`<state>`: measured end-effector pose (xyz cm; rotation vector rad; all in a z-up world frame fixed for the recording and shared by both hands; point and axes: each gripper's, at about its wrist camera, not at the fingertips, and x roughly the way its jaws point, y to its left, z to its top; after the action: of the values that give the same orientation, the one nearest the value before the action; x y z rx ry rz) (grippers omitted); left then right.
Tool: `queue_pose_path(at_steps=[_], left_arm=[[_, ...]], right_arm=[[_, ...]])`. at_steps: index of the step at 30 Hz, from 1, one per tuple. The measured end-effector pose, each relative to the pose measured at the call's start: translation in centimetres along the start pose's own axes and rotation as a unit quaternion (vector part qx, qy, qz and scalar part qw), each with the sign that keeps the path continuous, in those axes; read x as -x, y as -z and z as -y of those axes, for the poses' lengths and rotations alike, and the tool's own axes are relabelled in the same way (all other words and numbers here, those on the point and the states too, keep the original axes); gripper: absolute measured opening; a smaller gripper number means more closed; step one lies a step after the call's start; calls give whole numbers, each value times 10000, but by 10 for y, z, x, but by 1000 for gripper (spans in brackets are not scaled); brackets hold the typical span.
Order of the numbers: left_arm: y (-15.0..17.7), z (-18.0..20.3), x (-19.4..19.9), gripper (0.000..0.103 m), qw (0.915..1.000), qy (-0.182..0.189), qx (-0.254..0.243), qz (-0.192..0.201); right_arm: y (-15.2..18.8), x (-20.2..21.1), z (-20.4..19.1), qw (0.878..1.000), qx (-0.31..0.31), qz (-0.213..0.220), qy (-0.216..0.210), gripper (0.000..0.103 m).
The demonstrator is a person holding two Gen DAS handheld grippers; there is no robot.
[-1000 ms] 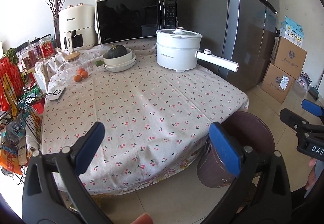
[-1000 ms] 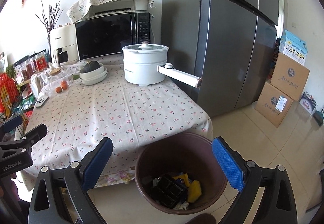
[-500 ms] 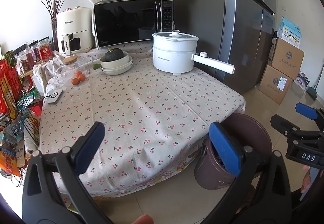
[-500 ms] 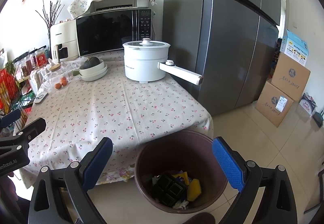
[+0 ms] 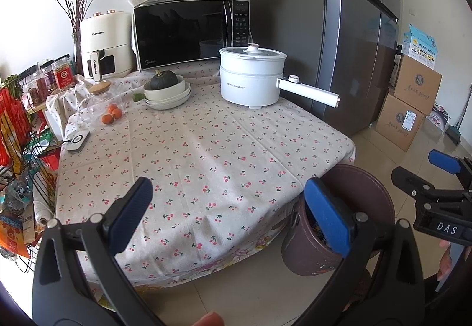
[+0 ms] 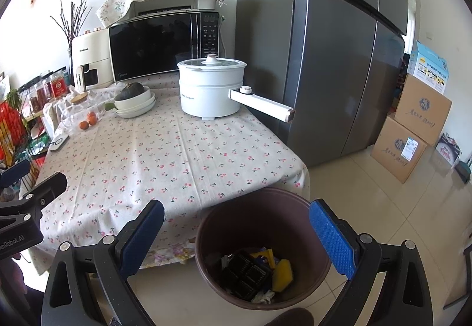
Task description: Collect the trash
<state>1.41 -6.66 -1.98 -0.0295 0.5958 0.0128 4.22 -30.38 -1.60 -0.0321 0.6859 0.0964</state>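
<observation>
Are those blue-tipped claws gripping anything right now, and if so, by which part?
Nothing is held. The left gripper and the right gripper are both wide open with empty space between their fingers. The trash sits loose in the brown bin below the right one.

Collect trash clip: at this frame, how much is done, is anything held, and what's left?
Looks close to finished. Done: the brown trash bin on the floor beside the table already holds a black tray and yellow scraps. In hand: nothing; left gripper and right gripper have jaws open and empty. Left: no loose trash is visible on the tablecloth.
</observation>
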Motion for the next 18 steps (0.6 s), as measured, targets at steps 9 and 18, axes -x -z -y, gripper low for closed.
queue_pose_path(at_steps=[9,18], left_arm=[[0,2,-1,102,10000,4,-5,-3],[1,3,0,102,10000,6,-12,-2]], right_arm=[[2,-2,1,10000,-51,-43,-12,100],[2,-2,3,10000,-61,-48,-11,100]])
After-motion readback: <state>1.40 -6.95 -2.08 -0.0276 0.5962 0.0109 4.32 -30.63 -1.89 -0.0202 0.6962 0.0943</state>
